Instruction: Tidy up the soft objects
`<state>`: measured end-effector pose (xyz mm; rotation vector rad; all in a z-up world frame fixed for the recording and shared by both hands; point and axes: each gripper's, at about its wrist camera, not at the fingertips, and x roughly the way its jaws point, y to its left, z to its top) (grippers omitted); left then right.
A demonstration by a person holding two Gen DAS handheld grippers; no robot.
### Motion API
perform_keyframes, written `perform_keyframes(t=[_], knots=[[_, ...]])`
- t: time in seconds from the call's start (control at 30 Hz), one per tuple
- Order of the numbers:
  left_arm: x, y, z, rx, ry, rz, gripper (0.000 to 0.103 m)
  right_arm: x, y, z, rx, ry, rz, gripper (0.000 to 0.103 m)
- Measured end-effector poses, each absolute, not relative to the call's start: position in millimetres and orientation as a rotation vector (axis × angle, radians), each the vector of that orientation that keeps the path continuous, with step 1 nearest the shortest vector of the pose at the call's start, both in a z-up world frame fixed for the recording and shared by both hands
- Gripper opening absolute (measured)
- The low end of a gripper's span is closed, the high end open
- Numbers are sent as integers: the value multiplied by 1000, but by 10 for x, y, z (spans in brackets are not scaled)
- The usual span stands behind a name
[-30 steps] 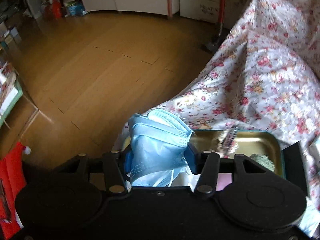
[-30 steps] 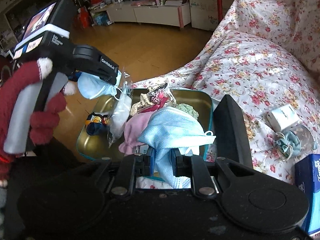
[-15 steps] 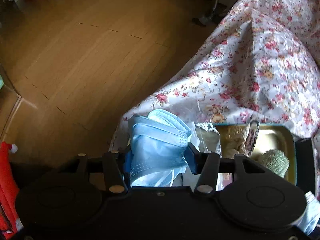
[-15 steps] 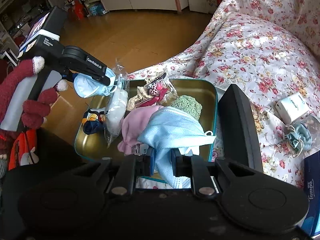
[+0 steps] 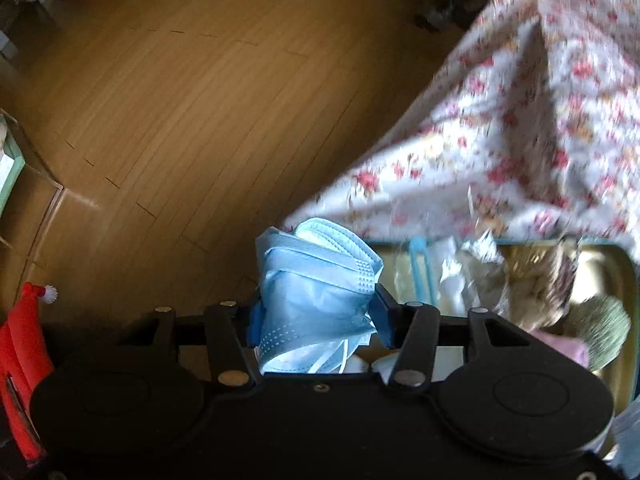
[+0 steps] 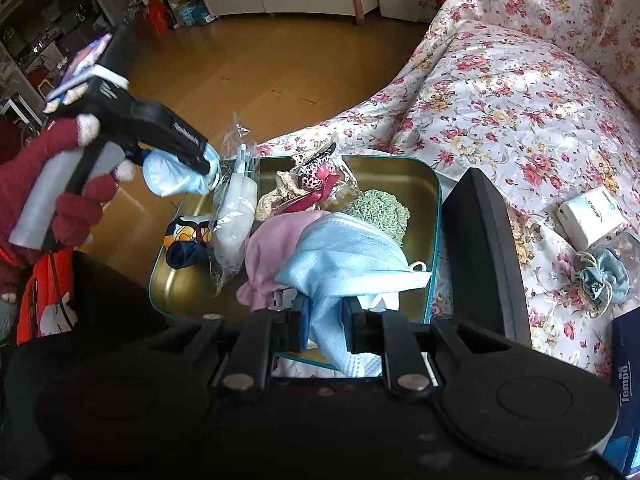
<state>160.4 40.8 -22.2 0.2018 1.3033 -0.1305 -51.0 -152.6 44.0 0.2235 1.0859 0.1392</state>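
A gold tin with a teal rim point(image 6: 435, 208) sits on the flowered bedspread and holds several soft items: a pink cloth point(image 6: 272, 240), a green knitted piece point(image 6: 380, 212) and a clear bag point(image 6: 236, 220). My left gripper point(image 5: 318, 312) is shut on a bundle of blue face masks point(image 5: 316, 280). In the right wrist view that gripper point(image 6: 208, 168) hangs over the tin's left end, held by a hand in a dark red glove point(image 6: 48, 184). My right gripper point(image 6: 325, 320) is shut on another blue face mask point(image 6: 352, 256) above the tin's near side.
A black lid point(image 6: 480, 252) lies to the right of the tin. On the bedspread point(image 6: 500, 92) further right lie a white box point(image 6: 592, 216), a small blue pouch point(image 6: 604, 280) and a tissue pack point(image 6: 628, 380). Wooden floor point(image 5: 200, 120) spreads to the left of the bed.
My left gripper has sunk with its masks toward the tin's left end and tipped further down. My right gripper has kept still, holding its mask.
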Motion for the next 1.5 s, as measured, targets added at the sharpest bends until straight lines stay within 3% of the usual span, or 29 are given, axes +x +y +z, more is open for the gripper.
perform_keyframes(t=[0.37, 0.5, 0.6, 0.63, 1.5], knots=[[1433, 239, -278, 172, 1331, -294, 55, -530, -1525, 452, 220, 1085, 139, 17], [1390, 307, -172, 168, 1260, -281, 80, -512, -1511, 455, 213, 1073, 142, 22], [1350, 329, -68, 182, 1219, -270, 92, -503, -1510, 454, 217, 1061, 143, 39], [1339, 339, -36, 180, 1211, -267, 92, -501, -1512, 449, 220, 1060, 144, 43], [200, -146, 601, 152, 1093, -332, 92, -1208, -1947, 649, 265, 1027, 78, 52]])
